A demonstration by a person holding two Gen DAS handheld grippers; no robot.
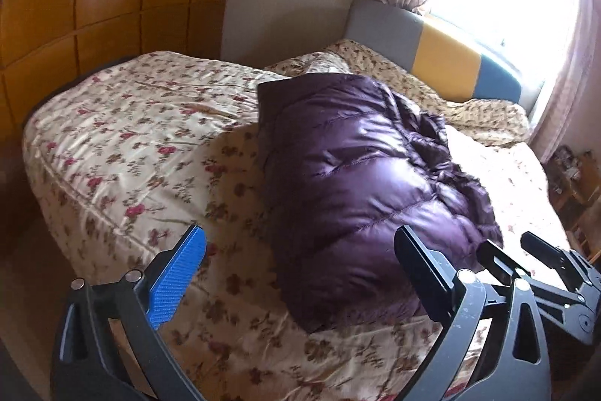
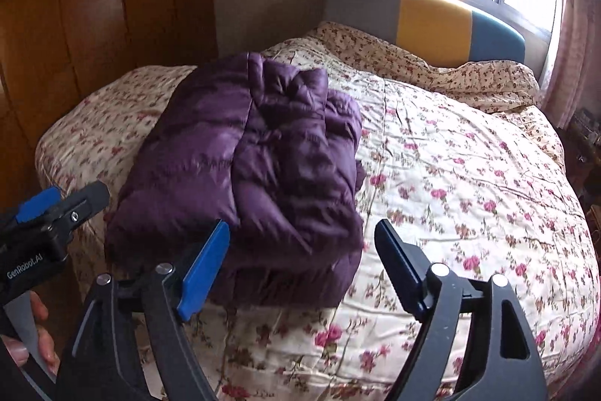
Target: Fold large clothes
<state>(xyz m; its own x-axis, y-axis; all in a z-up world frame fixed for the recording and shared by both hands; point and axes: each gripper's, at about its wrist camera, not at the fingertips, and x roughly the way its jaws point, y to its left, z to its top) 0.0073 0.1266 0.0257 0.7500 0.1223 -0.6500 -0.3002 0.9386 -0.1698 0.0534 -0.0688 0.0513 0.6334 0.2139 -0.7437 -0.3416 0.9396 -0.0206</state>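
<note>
**Purple coat sits folded on the bed**

The purple puffy coat [image 2: 255, 171] lies in a thick bundle on the flowery bedspread [image 2: 469, 194], near the close edge of the bed and a bit to the left side. It looks folded already.

The left gripper [image 1: 300, 273] hangs over the near edge with its jaws wide apart and nothing in them. The right gripper [image 2: 302, 265] is just in front of the coat, jaws apart too, holding nothing.

What could go wrong? The coat is puffy and shiny, so it may spring open or slide if it gets bumped. It sits close to the bed edge, so a push could tip it off. A pinch on just the top layer could pull the fold apart.
</note>
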